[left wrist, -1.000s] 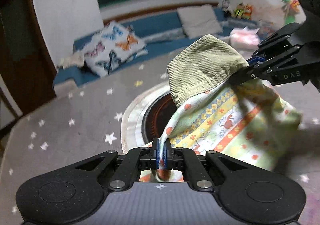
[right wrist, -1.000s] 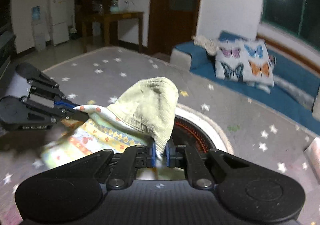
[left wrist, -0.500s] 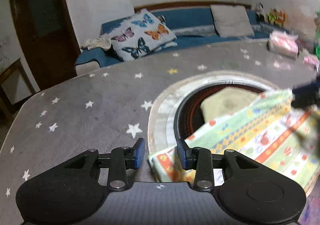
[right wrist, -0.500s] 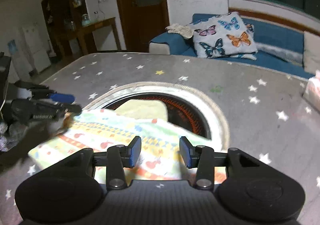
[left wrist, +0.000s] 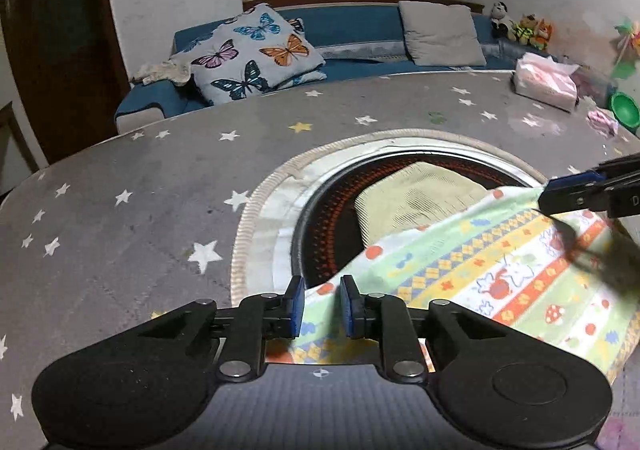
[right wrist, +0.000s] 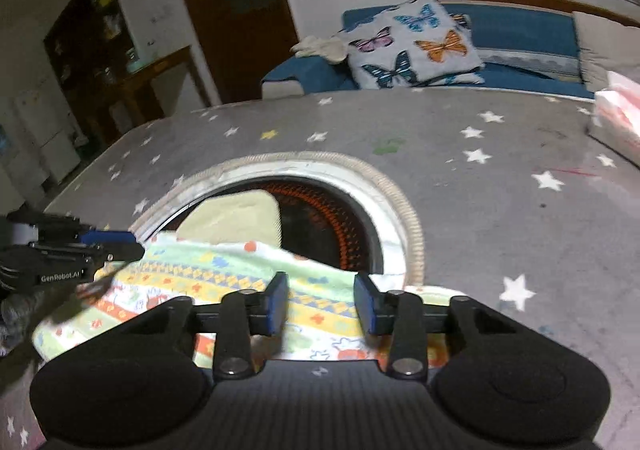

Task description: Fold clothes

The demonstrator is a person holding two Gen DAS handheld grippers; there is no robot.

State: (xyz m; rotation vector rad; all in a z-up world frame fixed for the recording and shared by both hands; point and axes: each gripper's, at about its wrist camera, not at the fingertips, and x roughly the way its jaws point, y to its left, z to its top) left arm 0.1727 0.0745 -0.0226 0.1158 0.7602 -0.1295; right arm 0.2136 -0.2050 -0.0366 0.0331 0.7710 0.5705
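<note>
A small child's garment (left wrist: 492, 270) with a colourful striped cartoon print lies folded flat on the grey star-patterned table (left wrist: 132, 218). Its pale green ribbed part (left wrist: 416, 202) sticks out at the far side, over the round dark heater recess (left wrist: 332, 218). My left gripper (left wrist: 320, 304) is open, its fingers on either side of the garment's near left corner. My right gripper (right wrist: 322, 302) is open over the garment (right wrist: 224, 282) in the right wrist view. It also shows in the left wrist view (left wrist: 592, 194) at the garment's right edge.
A pink tissue pack (left wrist: 546, 80) and a green bowl (left wrist: 624, 108) sit at the table's far right. A blue sofa with a butterfly pillow (left wrist: 256, 54) stands behind the table. A white ring (right wrist: 400, 218) rims the recess.
Both grippers held the garment lifted and were shut on it. They laid it down folded on the table and opened. The right gripper has opened wider since.
</note>
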